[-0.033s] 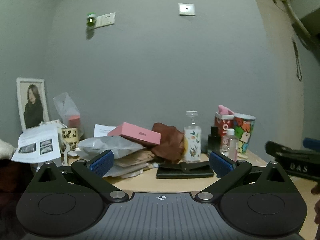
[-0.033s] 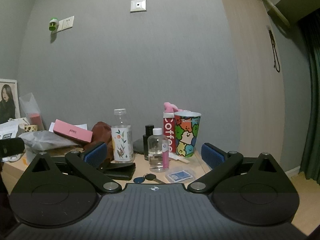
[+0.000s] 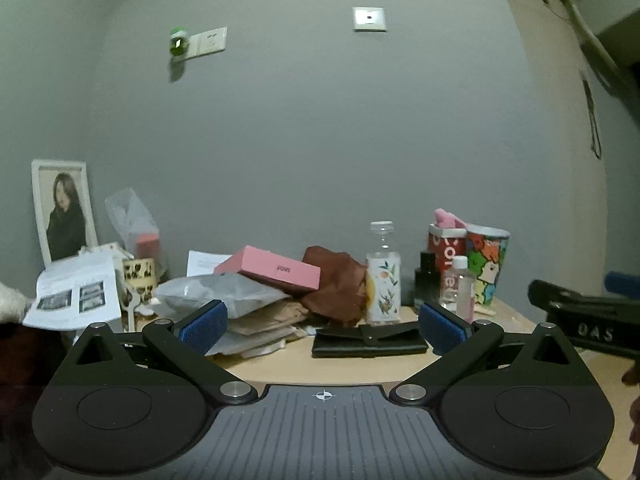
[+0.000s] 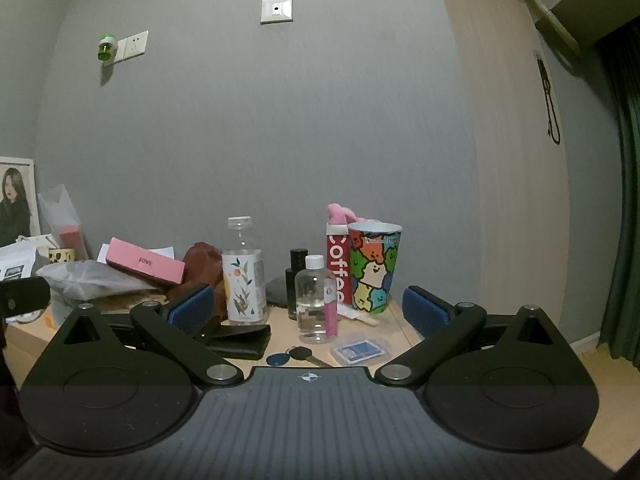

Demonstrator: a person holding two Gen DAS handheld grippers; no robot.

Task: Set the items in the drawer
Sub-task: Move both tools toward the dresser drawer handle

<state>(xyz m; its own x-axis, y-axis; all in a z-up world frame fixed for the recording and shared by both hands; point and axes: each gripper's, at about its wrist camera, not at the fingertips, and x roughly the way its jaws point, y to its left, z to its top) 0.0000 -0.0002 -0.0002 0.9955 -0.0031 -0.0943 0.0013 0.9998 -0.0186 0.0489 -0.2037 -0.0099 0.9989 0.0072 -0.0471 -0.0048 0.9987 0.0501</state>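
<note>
A cluttered wooden tabletop (image 3: 352, 368) carries a black wallet (image 3: 370, 340), a pink box (image 3: 272, 270) on a pile of bags, and a floral bottle (image 3: 383, 288). My left gripper (image 3: 322, 327) hovers open just in front of the wallet, holding nothing. My right gripper (image 4: 308, 311) is open and empty too. Its view shows a clear bottle with a pink label (image 4: 316, 300), keys with a blue tag (image 4: 296, 356) and a blue card case (image 4: 358, 350). A colourful cup (image 4: 374, 268) stands behind them. No drawer is in view.
A framed photo (image 3: 64, 208), a leaflet (image 3: 76, 292), a patterned mug (image 3: 140, 276) and a grey bag (image 3: 216, 292) crowd the left side. Brown cloth (image 3: 336, 284) lies mid-table. The grey wall is close behind. A green curtain (image 4: 624, 200) hangs at the right.
</note>
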